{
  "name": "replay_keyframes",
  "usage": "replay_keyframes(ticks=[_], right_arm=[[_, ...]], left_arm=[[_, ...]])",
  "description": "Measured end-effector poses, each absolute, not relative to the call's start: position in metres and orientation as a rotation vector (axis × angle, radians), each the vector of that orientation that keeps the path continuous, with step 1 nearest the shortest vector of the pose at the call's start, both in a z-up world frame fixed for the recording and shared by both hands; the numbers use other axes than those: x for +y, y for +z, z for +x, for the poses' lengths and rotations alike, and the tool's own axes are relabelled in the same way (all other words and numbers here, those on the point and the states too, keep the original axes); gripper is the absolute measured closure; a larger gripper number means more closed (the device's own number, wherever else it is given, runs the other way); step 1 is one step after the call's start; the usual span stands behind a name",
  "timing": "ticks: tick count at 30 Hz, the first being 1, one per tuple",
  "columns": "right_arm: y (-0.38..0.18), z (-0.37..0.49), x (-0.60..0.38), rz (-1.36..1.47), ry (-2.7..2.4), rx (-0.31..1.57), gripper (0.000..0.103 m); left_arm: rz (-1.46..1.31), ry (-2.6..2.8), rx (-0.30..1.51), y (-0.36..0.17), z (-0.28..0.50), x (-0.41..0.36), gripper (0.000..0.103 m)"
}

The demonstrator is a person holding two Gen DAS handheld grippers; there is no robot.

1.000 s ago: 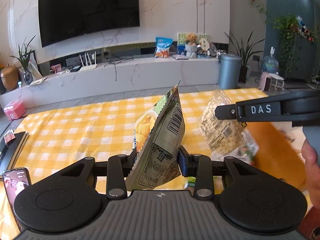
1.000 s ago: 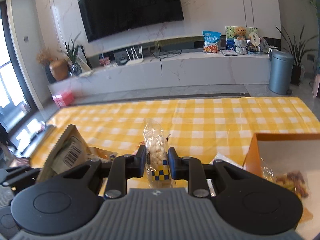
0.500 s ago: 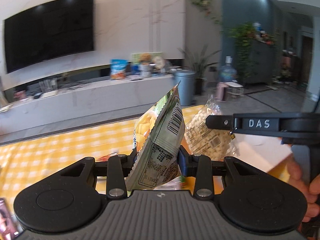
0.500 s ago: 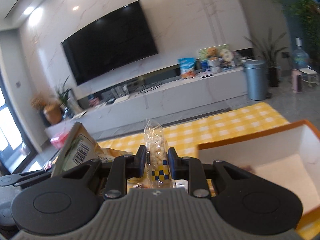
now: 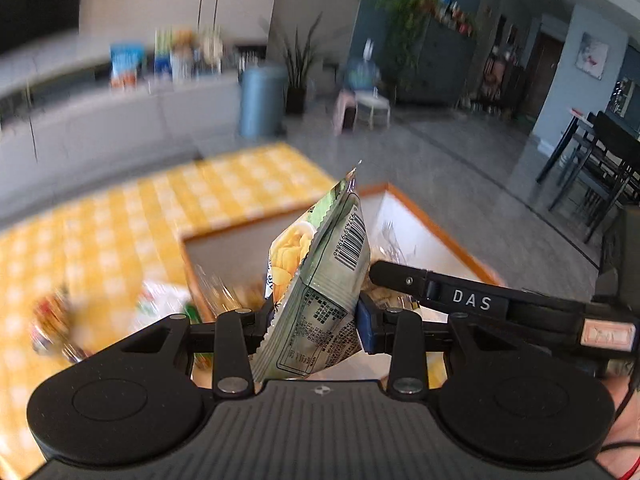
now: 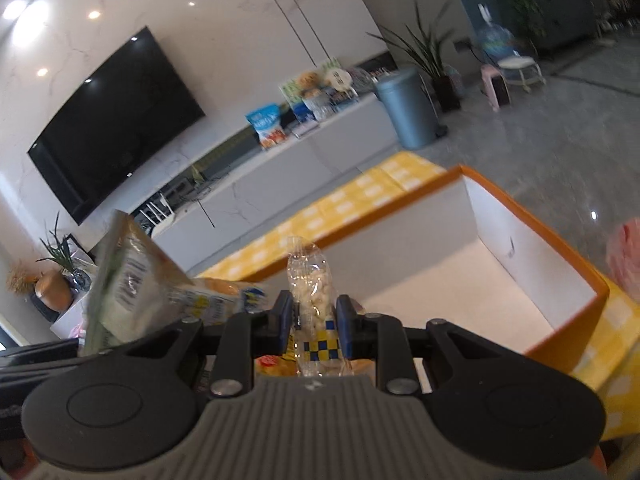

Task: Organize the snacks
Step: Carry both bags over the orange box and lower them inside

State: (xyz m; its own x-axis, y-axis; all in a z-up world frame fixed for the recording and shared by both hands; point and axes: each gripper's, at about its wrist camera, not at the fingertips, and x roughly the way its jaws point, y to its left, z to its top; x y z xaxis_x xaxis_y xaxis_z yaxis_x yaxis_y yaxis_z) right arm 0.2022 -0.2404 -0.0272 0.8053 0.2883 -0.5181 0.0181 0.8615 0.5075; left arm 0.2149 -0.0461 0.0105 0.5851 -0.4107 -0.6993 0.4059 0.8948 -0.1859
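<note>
Your left hand-held gripper point(image 5: 316, 320) is clamped on a green chip bag point(image 5: 320, 280), barcode side facing right, held upright over the near-left part of the orange-rimmed white box point(image 5: 416, 236). Your right hand-held gripper point(image 6: 314, 320) pinches a clear bag of white puffs point(image 6: 312, 300) with a blue-yellow checker label, also upright above the box point(image 6: 520, 240). Other snack packets already lie inside the box near its left wall. A few blurred snacks point(image 5: 160, 300) sit on the yellow-checked surface point(image 5: 120, 220) left of the box.
</note>
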Motion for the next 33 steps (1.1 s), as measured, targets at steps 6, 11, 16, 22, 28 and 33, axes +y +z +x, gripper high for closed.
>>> replay_keyframes(ticks=[6, 11, 16, 22, 28, 33], right_arm=[[-0.049, 0.214, -0.243, 0.529, 0.147, 0.719, 0.082], [-0.061, 0.222, -0.243, 0.517, 0.146, 0.776, 0.082], [-0.061, 0.227, -0.238, 0.457, 0.149, 0.815, 0.082], [-0.065, 0.24, -0.234, 0.439, 0.19, 0.884, 0.081], [-0.07, 0.254, -0.23, 0.41, 0.222, 0.976, 0.081], [-0.074, 0.26, -0.223, 0.362, 0.226, 1.011, 0.078]], left_arm=[[-0.072, -0.454, 1.01, -0.027, 0.244, -0.045, 0.06], [-0.068, -0.436, 1.088, -0.048, 0.255, -0.046, 0.061], [-0.037, -0.421, 1.107, -0.057, 0.26, -0.044, 0.061], [-0.007, -0.441, 1.084, -0.054, 0.251, -0.044, 0.046], [-0.031, -0.449, 1.0, -0.033, 0.235, -0.031, 0.034], [-0.084, -0.431, 0.939, -0.018, 0.225, -0.015, 0.034]])
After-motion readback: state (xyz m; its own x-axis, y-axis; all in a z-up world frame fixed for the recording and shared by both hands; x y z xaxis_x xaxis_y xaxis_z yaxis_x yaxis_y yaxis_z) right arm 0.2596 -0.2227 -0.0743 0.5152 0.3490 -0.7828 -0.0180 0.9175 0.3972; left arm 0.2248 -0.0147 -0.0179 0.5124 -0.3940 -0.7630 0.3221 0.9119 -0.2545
